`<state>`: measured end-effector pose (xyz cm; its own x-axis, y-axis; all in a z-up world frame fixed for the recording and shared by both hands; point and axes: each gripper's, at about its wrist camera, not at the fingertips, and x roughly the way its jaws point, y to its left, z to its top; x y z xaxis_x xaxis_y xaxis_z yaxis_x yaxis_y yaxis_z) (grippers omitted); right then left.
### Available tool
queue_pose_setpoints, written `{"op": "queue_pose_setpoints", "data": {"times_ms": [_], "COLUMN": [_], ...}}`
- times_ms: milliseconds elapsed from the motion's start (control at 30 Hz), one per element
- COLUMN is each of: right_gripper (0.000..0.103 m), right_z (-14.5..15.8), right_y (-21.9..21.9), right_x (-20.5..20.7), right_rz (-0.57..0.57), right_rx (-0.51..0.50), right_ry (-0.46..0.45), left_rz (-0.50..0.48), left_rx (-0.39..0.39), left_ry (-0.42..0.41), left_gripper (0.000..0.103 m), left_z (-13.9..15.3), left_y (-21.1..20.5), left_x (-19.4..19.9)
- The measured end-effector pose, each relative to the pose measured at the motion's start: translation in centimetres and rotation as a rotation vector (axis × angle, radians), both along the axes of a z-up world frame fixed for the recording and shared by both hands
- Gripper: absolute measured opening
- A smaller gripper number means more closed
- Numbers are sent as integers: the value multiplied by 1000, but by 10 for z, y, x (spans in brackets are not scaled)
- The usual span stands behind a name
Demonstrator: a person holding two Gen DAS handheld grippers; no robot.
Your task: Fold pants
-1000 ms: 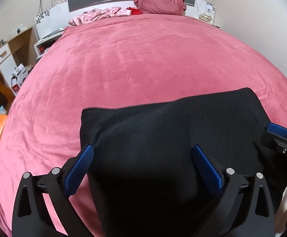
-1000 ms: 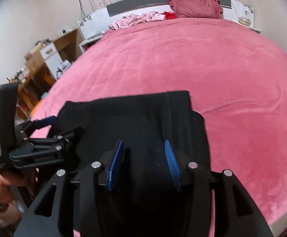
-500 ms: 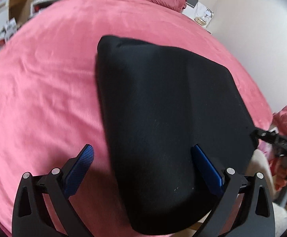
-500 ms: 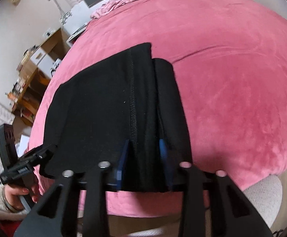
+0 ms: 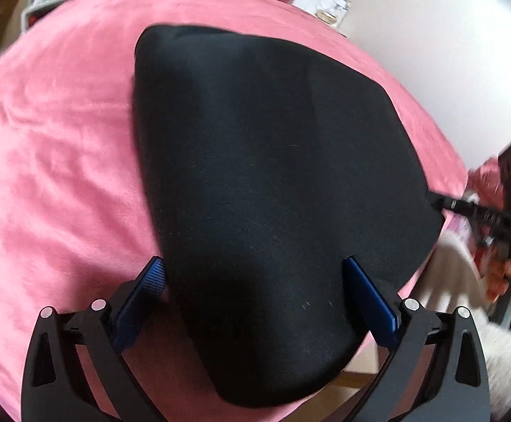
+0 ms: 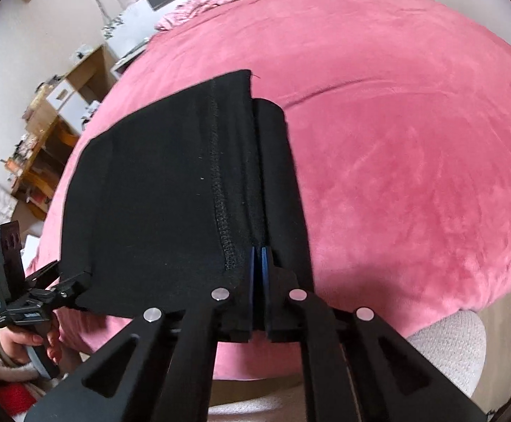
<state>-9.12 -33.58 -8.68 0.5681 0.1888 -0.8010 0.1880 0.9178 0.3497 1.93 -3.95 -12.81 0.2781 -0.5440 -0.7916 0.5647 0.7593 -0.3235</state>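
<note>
The right hand-held gripper [image 6: 257, 267] is pinching the near edge of the folded black pants [image 6: 171, 190] so they're lying flat on the pink bed [image 6: 396, 112] just ahead, while the left hand-held gripper [image 5: 255, 281] is sitting wide around the fold, gripping nothing.

Soft, even daylight is seen; the edges are strongly bent by the fisheye, and motion blur is noticed at the borders.
</note>
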Motion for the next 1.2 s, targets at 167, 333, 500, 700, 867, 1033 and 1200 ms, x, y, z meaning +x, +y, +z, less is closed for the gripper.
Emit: {"op": "queue_pose_setpoints", "data": {"times_ms": [167, 333, 500, 700, 867, 1033, 1200], "right_gripper": [65, 82, 90, 91, 91, 91, 91], "right_z": [9, 5, -3, -6, -4, -5, -8], "right_y": [-9, -17, -16, -17, -12, -3, -5], "right_x": [-8, -6, 2, 19, 29, 29, 30], "right_rz": [-65, -95, -83, -55, -34, -10, -11], "right_rx": [29, 125, 173, 145, 113, 78, 106], "right_ry": [-40, -40, 3, 45, 50, 50, 45], "left_rz": [41, 198, 259, 102, 24, 30, 50], "left_rx": [-96, -251, -354, -353, -281, -316, -362], "left_ry": [41, 93, 220, 294, 258, 284, 315], "left_gripper": [99, 99, 99, 99, 99, 99, 99], "left_z": [4, 6, -6, -10, -13, -9, -11], "left_y": [22, 62, 72, 48, 31, 30, 46], "left_x": [2, 21, 34, 44, 43, 45, 39]}}
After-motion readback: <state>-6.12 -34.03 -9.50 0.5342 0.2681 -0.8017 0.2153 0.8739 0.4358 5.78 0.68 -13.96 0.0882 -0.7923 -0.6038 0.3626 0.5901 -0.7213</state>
